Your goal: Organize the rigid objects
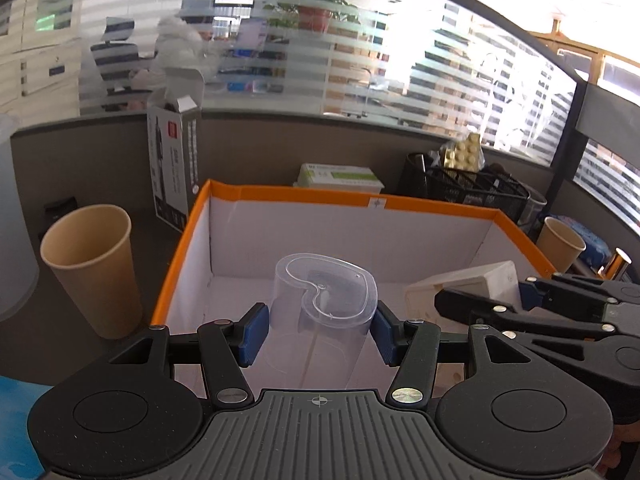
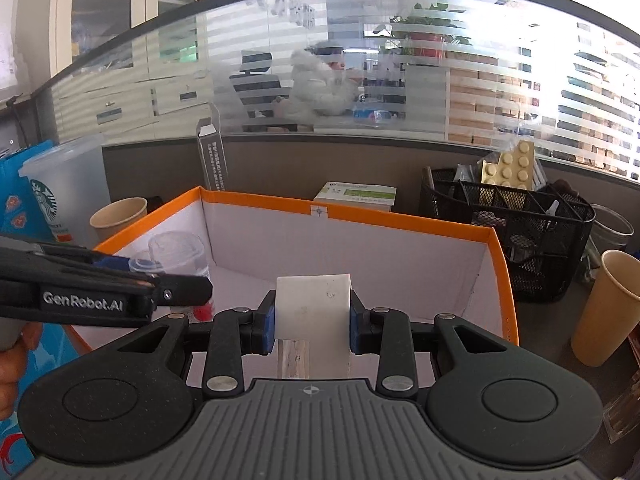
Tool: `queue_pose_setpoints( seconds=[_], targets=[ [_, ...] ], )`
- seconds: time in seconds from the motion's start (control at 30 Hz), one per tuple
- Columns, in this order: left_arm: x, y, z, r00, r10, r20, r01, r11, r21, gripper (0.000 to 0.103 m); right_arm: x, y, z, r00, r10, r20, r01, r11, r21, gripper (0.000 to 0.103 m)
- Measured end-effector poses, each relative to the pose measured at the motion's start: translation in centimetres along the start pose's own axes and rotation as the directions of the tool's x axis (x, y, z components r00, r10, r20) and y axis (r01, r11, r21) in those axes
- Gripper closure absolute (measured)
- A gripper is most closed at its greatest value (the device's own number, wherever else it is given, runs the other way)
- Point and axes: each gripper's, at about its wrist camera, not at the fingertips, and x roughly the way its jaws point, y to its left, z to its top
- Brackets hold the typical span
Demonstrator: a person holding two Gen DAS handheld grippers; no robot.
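My left gripper (image 1: 318,330) is shut on a clear plastic heart-shaped container (image 1: 324,292), held over the white box with an orange rim (image 1: 420,202). My right gripper (image 2: 312,328) is shut on a white rectangular block (image 2: 314,306), also over the orange-rimmed box (image 2: 400,224). In the left wrist view the white block (image 1: 460,284) and the right gripper (image 1: 540,308) show at the right. In the right wrist view the clear container (image 2: 176,252) and the left gripper (image 2: 100,288) show at the left.
A paper cup (image 1: 92,268) stands left of the box, another (image 2: 604,304) to its right. A black mesh organizer (image 2: 508,224) with a yellow studded plate (image 2: 508,168) stands behind on the right. A green-white carton (image 2: 356,194) and a tall open package (image 1: 172,164) stand behind.
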Motion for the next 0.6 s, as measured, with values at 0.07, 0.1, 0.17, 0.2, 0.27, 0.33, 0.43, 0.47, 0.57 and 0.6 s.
queue_pose_setpoints(
  seconds=[0.07,0.1,0.17,0.2,0.27,0.33,0.43,0.47,0.57,0.6],
  targets=[
    [0.2,-0.1,-0.2,1.0,-0.001,-0.007,0.001,1.0,0.001,0.049,0.0,0.0,0.0,1.0,0.0,0.0,0.0,1.0,-0.003,0.073],
    [0.4,-0.1,-0.2,1.0,-0.002,-0.011,0.002,1.0,0.004,0.049,0.0,0.0,0.0,1.0,0.0,-0.001,0.0,1.0,-0.003,0.073],
    [0.7,-0.2,-0.4,1.0,0.0,-0.022,0.001,1.0,0.006,0.049,0.0,0.1,0.0,1.0,-0.001,-0.001,0.001,1.0,-0.002,0.073],
    [0.8,-0.2,-0.4,1.0,-0.001,-0.026,0.001,1.0,0.005,0.049,0.1,0.1,0.0,1.0,0.0,-0.001,0.0,1.0,-0.001,0.073],
    [1.1,-0.1,-0.5,0.999,-0.002,-0.037,0.002,1.0,0.003,0.049,0.1,0.1,-0.1,1.0,0.0,-0.002,0.0,1.0,-0.001,0.073],
    [1.3,-0.1,-0.6,0.999,-0.001,-0.046,0.001,1.0,0.002,0.049,0.1,0.1,-0.1,1.0,0.0,-0.002,0.0,1.0,-0.001,0.073],
    [1.7,0.0,-0.7,0.998,0.002,-0.059,-0.002,1.0,0.002,0.049,0.2,0.1,0.0,1.0,-0.001,-0.007,0.001,1.0,-0.002,0.073],
    [1.7,0.0,-0.7,0.998,0.001,-0.059,-0.001,1.0,0.002,0.049,0.3,0.2,0.1,1.0,-0.002,-0.012,0.002,1.0,-0.004,0.073],
    [1.7,0.0,-0.7,0.998,0.0,-0.06,0.0,1.0,0.006,0.049,0.5,0.3,0.4,1.0,-0.005,-0.024,0.004,1.0,-0.008,0.073],
    [1.7,0.0,-0.8,0.998,0.0,-0.06,0.0,1.0,0.007,0.049,0.5,0.3,0.5,1.0,-0.006,-0.028,0.006,1.0,-0.01,0.073]
  ],
)
